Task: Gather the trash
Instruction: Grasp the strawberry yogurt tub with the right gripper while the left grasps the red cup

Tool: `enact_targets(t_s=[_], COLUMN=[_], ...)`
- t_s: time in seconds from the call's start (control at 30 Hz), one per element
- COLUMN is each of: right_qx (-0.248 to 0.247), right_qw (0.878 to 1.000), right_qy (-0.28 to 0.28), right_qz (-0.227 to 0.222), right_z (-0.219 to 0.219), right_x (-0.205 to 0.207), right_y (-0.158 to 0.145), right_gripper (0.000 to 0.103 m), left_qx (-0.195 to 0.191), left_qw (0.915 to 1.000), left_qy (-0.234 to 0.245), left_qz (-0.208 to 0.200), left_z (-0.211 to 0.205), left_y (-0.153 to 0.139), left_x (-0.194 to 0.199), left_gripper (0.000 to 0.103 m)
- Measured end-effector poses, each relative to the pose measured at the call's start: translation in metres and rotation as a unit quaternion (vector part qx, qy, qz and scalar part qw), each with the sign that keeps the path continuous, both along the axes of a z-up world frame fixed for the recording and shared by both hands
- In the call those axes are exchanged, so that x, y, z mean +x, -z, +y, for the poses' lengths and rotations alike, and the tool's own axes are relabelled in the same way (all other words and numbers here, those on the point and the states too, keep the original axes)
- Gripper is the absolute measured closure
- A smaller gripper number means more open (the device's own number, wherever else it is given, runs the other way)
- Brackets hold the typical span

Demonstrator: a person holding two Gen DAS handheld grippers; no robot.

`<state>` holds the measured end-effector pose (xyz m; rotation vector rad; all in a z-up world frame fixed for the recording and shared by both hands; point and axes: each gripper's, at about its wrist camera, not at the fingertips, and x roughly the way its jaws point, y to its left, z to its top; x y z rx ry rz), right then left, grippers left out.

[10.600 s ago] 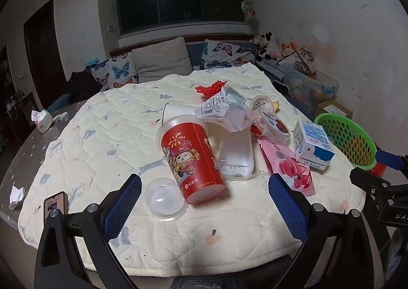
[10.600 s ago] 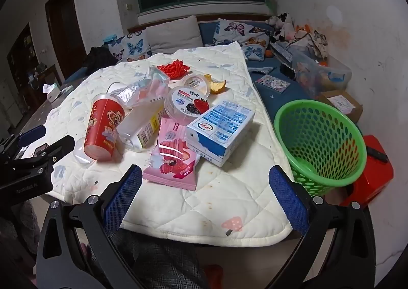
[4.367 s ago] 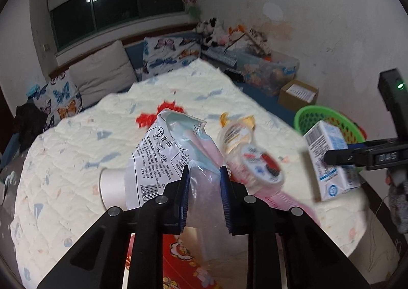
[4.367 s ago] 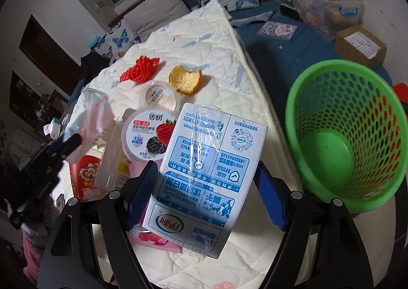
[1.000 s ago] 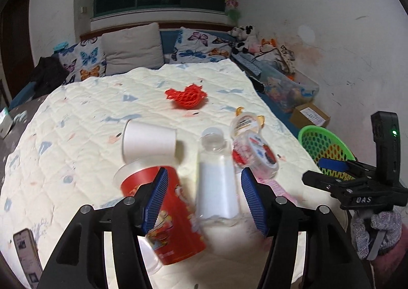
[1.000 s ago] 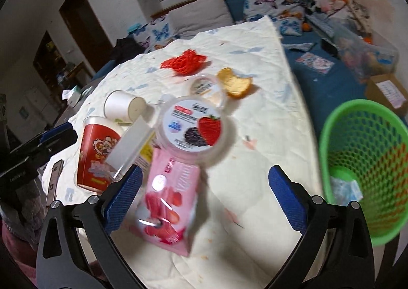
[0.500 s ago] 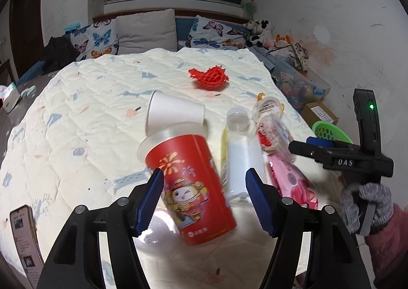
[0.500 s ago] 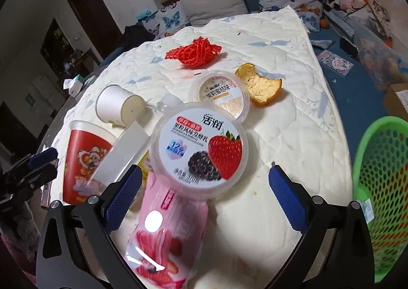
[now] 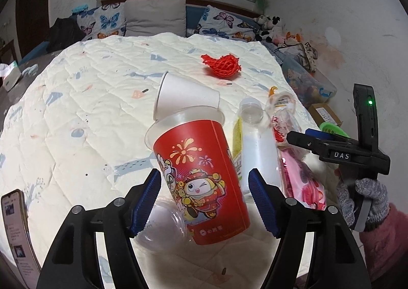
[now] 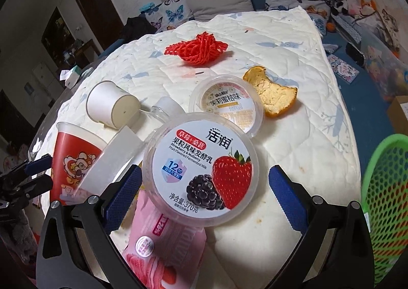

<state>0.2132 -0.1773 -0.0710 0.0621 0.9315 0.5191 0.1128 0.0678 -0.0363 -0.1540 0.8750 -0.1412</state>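
- quilted cream cover point(image 9: 84, 100) over the bench, strewn with trash; green basket point(image 10: 387, 197) just off its right edge.
- left hand-held gripper point(image 9: 204, 202): jaws spread and just been opening, red cup point(image 9: 201, 174) lying on its side between them, pads not pressing it.
- right hand-held gripper point(image 10: 204, 192): jaws spread wide around the strawberry yogurt tub point(image 10: 201, 169), not touching; pink pouch point(image 10: 163, 245) lies beneath the tub.
- farther back: white paper cup point(image 10: 112, 105), orange peel point(image 10: 272, 95), red net point(image 10: 196, 46).

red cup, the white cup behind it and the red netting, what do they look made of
Red cup: seemingly clear glossy plastic, see-through rim, printed red sleeve.
White cup: probably matte paper, opaque, no shine.
Red netting: looks like soft foam mesh, open weave, crumpled.
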Motion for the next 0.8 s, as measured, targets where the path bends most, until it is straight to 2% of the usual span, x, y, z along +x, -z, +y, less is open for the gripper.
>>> enact_targets(t_s=[0.23,0.4,0.8], right_qx=[-0.008,-0.005,-0.007], right_qw=[1.0,1.0,1.0], right_qy=[0.003,0.005,0.007], right_qz=[-0.007,-0.013,-0.02], right_z=[0.002,0.002,0.004], right_x=[0.002,0.001,-0.001], right_y=[0.001,-0.001,0.0], right_gripper=[0.005,0.011,0.011], left_qx=[-0.014,-0.021,-0.034], left_qw=[0.9996,0.999,0.9981], left_qy=[-0.016,-0.028,-0.035], left_qz=[0.018,0.027,0.037], left_z=[0.004,0.005,0.006], left_y=[0.007,0.01,0.015], left_x=[0.012,0.022,0.035], left_gripper=[0.035,0.035,0.033])
